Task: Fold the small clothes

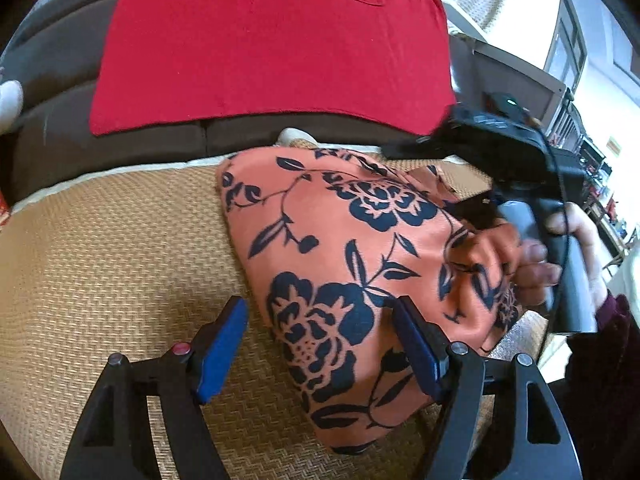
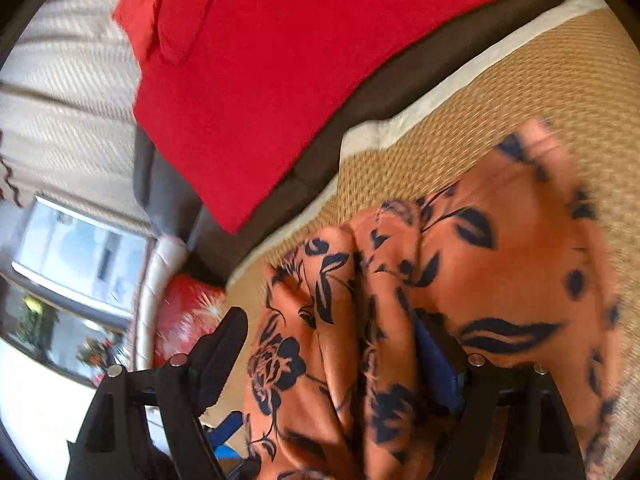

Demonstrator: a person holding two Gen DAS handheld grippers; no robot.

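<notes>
An orange garment with a dark blue flower print (image 1: 344,248) lies on a woven tan mat (image 1: 120,248), partly folded. My left gripper (image 1: 320,352) is open, its blue pads either side of the garment's near left edge, low over the mat. The right gripper's black body (image 1: 520,160) is in a hand at the garment's right side, where the cloth bunches up. In the right wrist view the garment (image 2: 500,248) drapes in folds between the right gripper's (image 2: 332,356) spread fingers; the jaws stand wide apart and the cloth covers the right finger.
A red cloth (image 1: 272,44) is spread over the brown sofa back (image 1: 60,60) behind the mat. A red patterned cushion (image 2: 188,316) sits at the sofa's end. A window (image 2: 80,248) and room furniture lie beyond on the right.
</notes>
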